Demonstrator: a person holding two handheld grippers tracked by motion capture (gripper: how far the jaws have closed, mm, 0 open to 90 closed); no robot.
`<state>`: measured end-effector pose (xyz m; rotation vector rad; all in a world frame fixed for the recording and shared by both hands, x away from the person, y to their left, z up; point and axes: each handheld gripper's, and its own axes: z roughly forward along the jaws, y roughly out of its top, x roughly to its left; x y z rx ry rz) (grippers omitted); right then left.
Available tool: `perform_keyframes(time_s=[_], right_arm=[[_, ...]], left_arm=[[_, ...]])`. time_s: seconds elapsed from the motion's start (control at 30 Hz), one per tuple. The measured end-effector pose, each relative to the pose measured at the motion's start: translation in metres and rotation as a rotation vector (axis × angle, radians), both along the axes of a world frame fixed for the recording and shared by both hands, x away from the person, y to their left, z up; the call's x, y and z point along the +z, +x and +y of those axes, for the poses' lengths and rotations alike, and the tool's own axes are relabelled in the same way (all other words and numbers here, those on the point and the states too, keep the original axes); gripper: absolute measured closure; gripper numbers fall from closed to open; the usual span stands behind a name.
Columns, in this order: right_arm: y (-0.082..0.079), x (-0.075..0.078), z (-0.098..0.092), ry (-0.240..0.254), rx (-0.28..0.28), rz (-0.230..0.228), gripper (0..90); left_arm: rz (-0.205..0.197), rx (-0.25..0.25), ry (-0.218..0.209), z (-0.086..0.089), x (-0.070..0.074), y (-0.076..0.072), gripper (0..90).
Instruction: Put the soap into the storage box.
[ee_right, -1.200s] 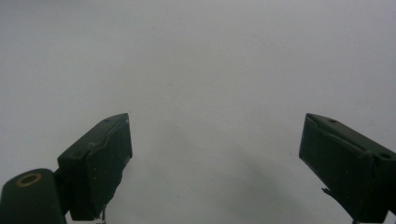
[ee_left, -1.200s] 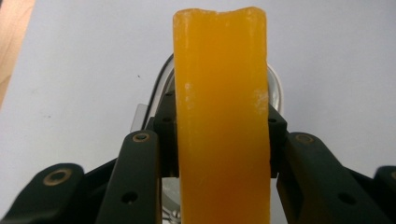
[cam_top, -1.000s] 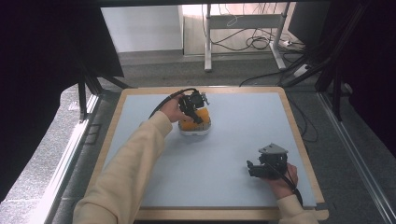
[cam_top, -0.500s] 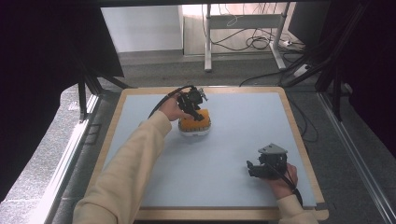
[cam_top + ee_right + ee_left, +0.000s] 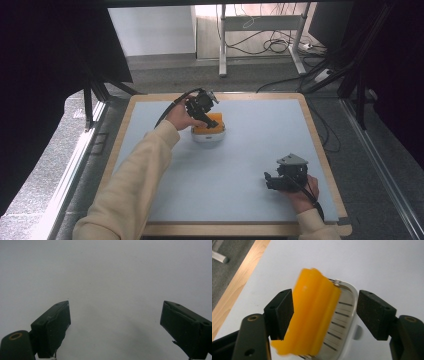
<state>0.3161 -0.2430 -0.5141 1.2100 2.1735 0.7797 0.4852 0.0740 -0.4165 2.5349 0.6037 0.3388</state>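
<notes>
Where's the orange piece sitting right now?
In the high view the orange piece sits atop the white slotted container, far left-centre of the table, directly under the left gripper, whose open fingers flank it.

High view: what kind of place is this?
Likely a lab data-collection station: a wood-framed table on a bare floor, loose cables under a desk frame behind, and a person holding the left gripper and right gripper.

Matt tabletop (image 5: 250,165) — wooden rim (image 5: 315,135)
</notes>
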Motion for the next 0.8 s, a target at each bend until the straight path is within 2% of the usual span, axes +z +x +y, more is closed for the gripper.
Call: perform_keyframes(time_s=[0.17, 0.3, 0.43, 0.57, 0.7, 0.77, 0.8], right_arm=[[0.0, 0.0, 0.001, -0.002, 0.005, 0.0, 9.8], [-0.001, 0.0, 0.002, -0.004, 0.006, -0.002, 9.8], [-0.001, 0.001, 0.002, -0.004, 0.004, -0.005, 9.8], [-0.001, 0.001, 0.002, -0.002, 0.002, -0.006, 9.8], [-0.001, 0.001, 0.002, 0.0, 0.004, -0.006, 9.8], [-0.001, 0.001, 0.002, -0.002, 0.006, -0.006, 9.8], [-0.001, 0.001, 0.002, -0.002, 0.006, -0.005, 9.8]], left_arm=[[0.012, 0.036, -0.042, 0.01, 0.002, -0.012, 27.6], [0.002, 0.056, -0.056, 0.019, 0.003, -0.024, 25.9], [0.001, 0.084, -0.092, 0.03, 0.001, -0.039, 25.4], [-0.003, 0.108, -0.11, 0.042, -0.004, -0.056, 24.7], [-0.013, 0.124, -0.109, 0.055, -0.014, -0.075, 22.9], [-0.006, 0.148, -0.117, 0.063, -0.02, -0.085, 22.1], [0.001, 0.164, -0.134, 0.067, -0.022, -0.089, 22.0]])
